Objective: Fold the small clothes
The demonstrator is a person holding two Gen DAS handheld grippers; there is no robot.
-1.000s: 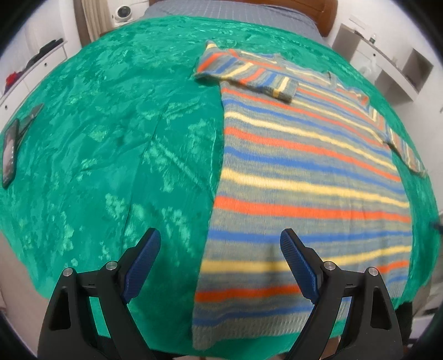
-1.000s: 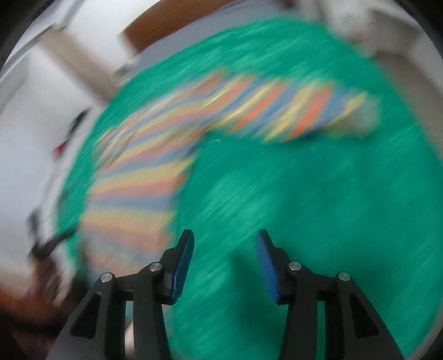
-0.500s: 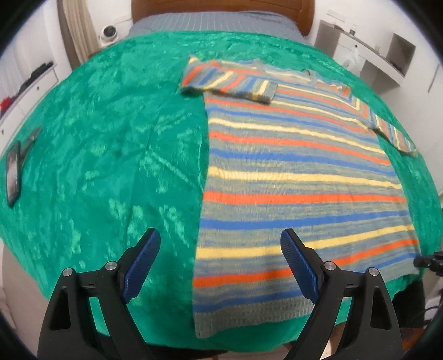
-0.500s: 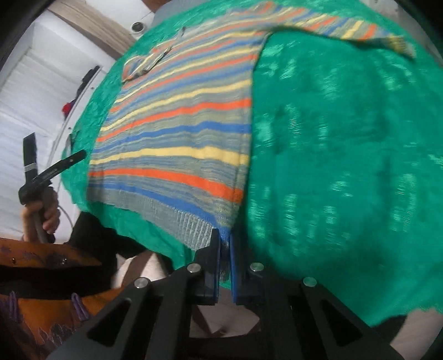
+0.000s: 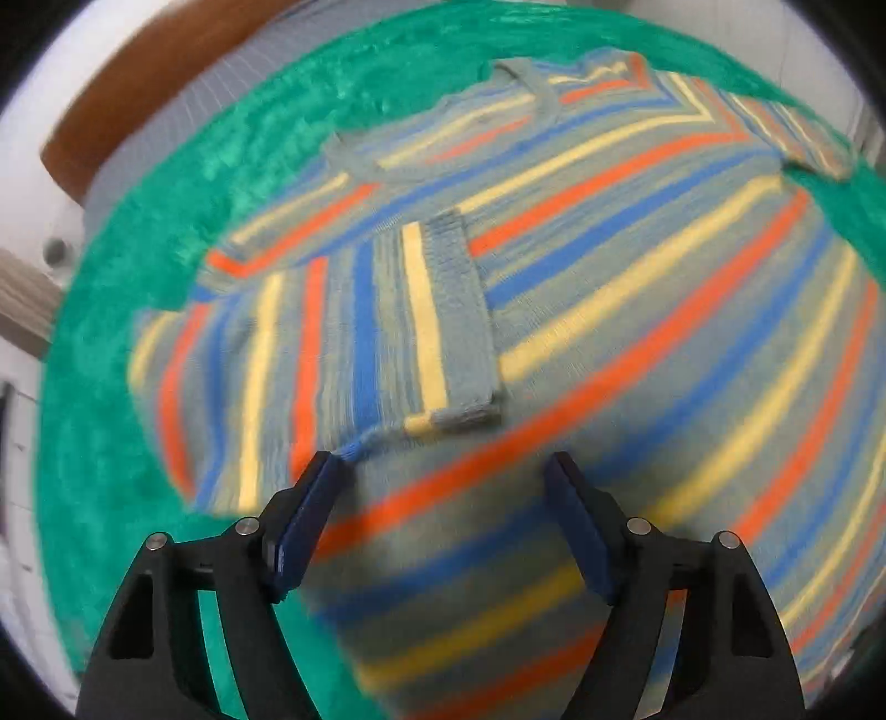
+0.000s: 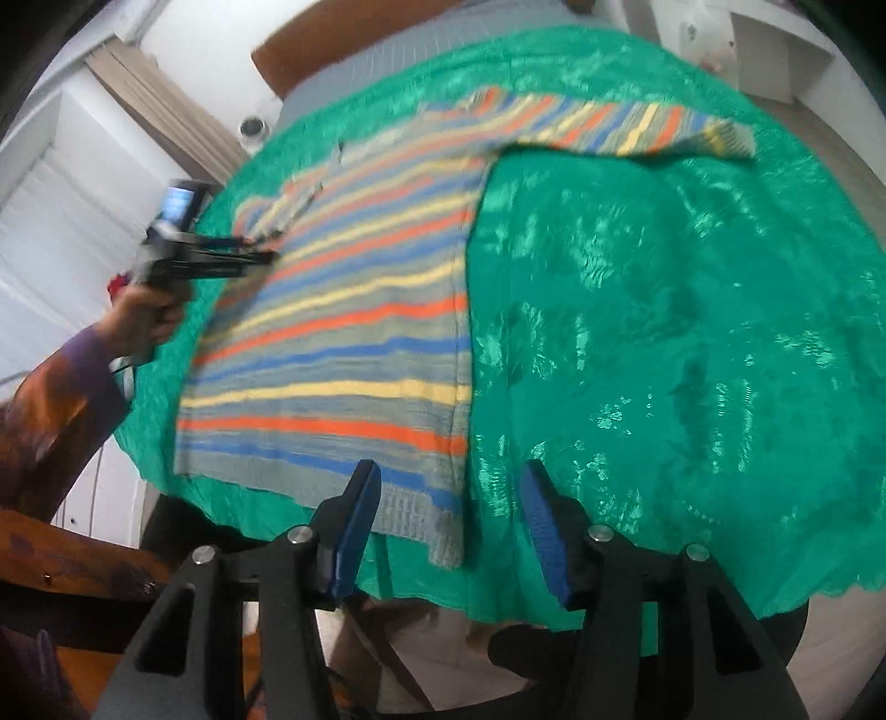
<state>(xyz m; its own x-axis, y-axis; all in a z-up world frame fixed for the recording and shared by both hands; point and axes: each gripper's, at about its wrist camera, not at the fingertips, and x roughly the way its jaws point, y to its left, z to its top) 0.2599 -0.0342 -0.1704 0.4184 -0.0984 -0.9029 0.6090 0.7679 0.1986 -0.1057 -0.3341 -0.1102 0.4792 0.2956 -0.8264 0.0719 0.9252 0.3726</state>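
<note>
A striped knit sweater (image 5: 609,332) in grey, orange, blue and yellow lies flat on a green cloth (image 5: 111,443). Its one sleeve (image 5: 387,321) is folded across the chest. My left gripper (image 5: 446,471) hovers just below that sleeve's cuff, jaws closing, with only the sweater's body beneath them and nothing pinched. In the right wrist view the sweater (image 6: 354,310) stretches away, its other sleeve (image 6: 637,130) lying out to the right. My right gripper (image 6: 448,487) is opening over the hem corner (image 6: 443,531), its pads clear of the cloth. The left gripper (image 6: 260,249) shows at the far side.
The green cloth (image 6: 664,332) hangs over the near table edge. A hand (image 6: 149,315) and patterned sleeve (image 6: 50,421) hold the left gripper. A wooden headboard (image 6: 332,44), white shelves (image 6: 775,55) and a curtain (image 6: 155,94) stand behind.
My left gripper swept from the near table edge over the sweater to the folded sleeve, rolling as it went. My right gripper, shut on the hem corner half a second ago, has let go.
</note>
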